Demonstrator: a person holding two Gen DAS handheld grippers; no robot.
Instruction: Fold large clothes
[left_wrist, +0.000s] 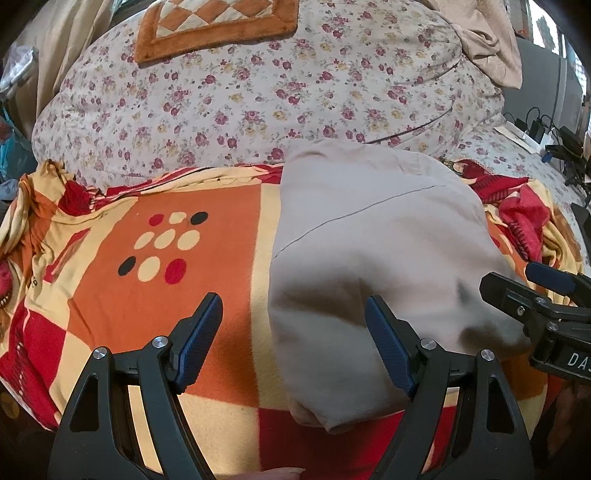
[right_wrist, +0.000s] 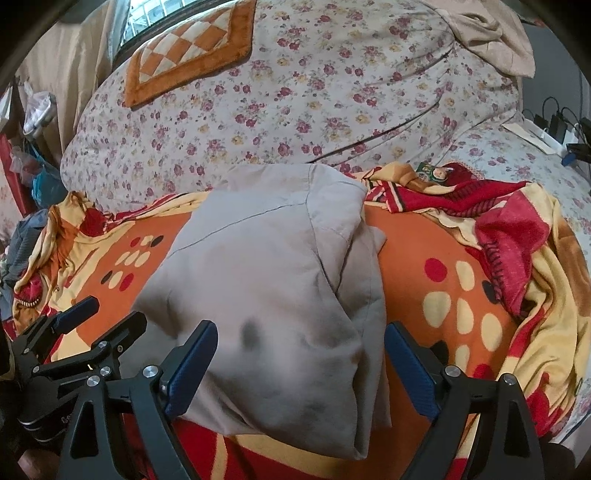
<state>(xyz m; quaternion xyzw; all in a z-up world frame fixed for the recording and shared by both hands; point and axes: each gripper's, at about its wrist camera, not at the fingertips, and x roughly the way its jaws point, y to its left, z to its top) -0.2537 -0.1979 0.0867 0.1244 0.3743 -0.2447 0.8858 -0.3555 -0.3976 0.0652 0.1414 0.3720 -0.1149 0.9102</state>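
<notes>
Right wrist view: right tongs (right_wrist: 301, 367) spread apart, straddling near end of grey garment (right_wrist: 269, 280), gripping nothing. Left tongs (left_wrist: 293, 341) likewise apart, over garment's left edge. Garment lies part-folded on patterned blanket (left_wrist: 207, 221). Advice: pinch both near corners evenly before the next fold.

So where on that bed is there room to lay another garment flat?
On the orange blanket left of the folded beige garment, around the dots. A second patch lies right of it, before the bunched red blanket edge. The floral quilt crowds behind.
</notes>
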